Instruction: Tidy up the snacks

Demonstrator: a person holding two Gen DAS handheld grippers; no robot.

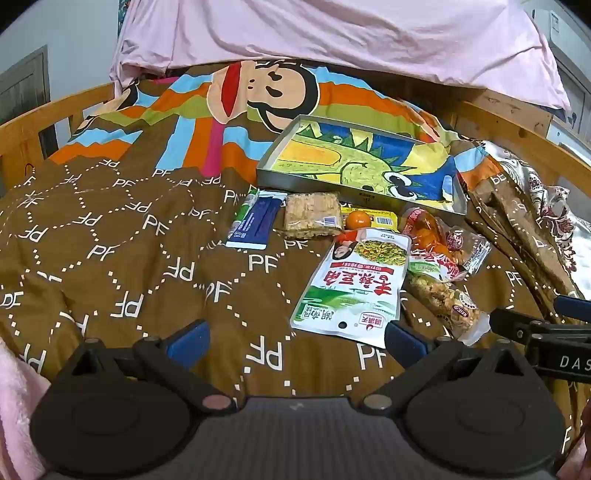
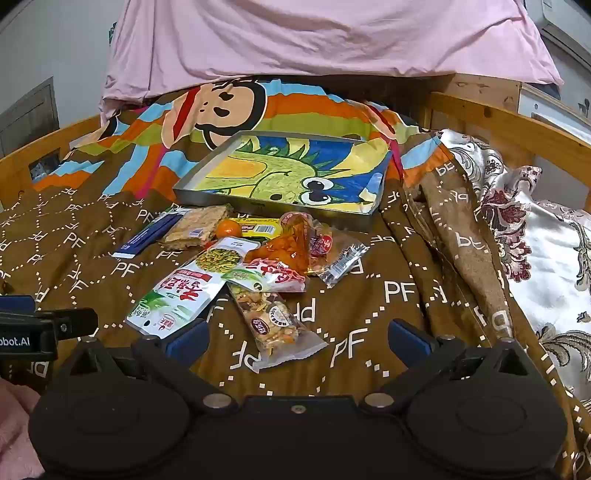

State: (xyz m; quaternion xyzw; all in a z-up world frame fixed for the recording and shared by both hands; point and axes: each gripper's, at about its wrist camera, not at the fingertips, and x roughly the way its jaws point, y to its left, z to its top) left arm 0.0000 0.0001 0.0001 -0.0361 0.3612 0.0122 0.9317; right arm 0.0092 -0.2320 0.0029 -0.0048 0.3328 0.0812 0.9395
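A shallow metal tray [image 1: 317,184] [image 2: 266,212] with a dinosaur drawing inside lies on the brown bedspread. In front of it are scattered snacks: a blue sachet [image 1: 255,223] [image 2: 147,236], a pale cracker block [image 1: 312,216] [image 2: 197,225], a small orange [image 1: 357,220] [image 2: 228,228], a yellow pack [image 1: 384,220] [image 2: 260,227], a green and white bean bag [image 1: 354,288] [image 2: 184,291], an orange-red packet [image 1: 432,236] [image 2: 291,243] and a clear nut mix bag [image 1: 447,299] [image 2: 275,325]. My left gripper [image 1: 295,341] and right gripper [image 2: 297,341] hover open in front of the snacks, holding nothing.
The wooden bed rail [image 1: 44,122] [image 2: 517,122] runs round both sides. A pink sheet [image 1: 332,33] [image 2: 314,37] hangs at the back. A folded floral quilt [image 2: 535,229] lies right of the snacks. Each gripper's black body shows at the edge of the other's view.
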